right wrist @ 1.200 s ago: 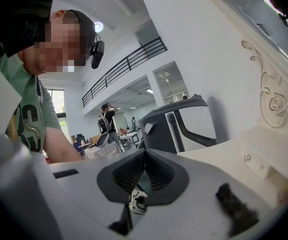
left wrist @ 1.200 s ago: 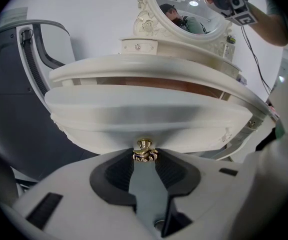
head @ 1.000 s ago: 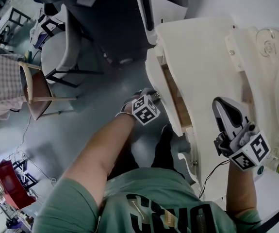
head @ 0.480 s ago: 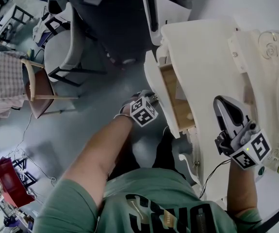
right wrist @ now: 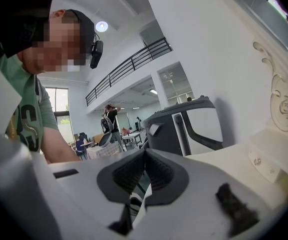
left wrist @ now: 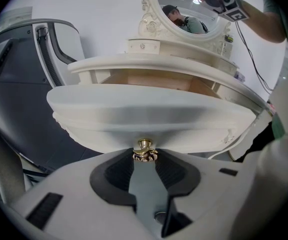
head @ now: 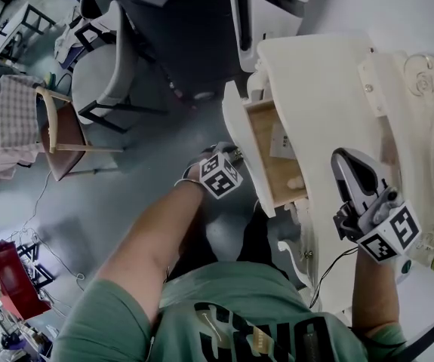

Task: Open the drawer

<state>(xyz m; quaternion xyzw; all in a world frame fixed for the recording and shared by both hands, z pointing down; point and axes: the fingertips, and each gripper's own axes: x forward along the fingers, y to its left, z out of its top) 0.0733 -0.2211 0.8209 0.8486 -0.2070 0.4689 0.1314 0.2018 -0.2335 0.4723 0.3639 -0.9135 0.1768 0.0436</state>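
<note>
A cream dressing table [head: 330, 74] has its drawer [head: 241, 138] pulled partway out, so the wooden inside [head: 266, 161] shows with a white card [head: 281, 142] lying in it. My left gripper [head: 234, 157] is at the drawer's front. In the left gripper view my left gripper [left wrist: 145, 157] is shut on the small brass knob [left wrist: 145, 151] under the curved drawer front [left wrist: 149, 116]. My right gripper [head: 347, 161] hovers over the tabletop at the right, touching nothing. The right gripper view shows my right gripper [right wrist: 144, 159] with its pads together and nothing between them.
An oval mirror [left wrist: 191, 9] in a carved frame [head: 428, 66] stands at the table's back. A dark machine with white panels [head: 194, 29] sits beyond the table. A grey chair [head: 100, 74] and a wooden chair [head: 54, 134] stand at the left. A cable [head: 326, 270] hangs by the table's near edge.
The drawer has slid farther out of the table, showing more of its inside. My left gripper has moved away from the table with the knob. The right gripper has barely shifted.
</note>
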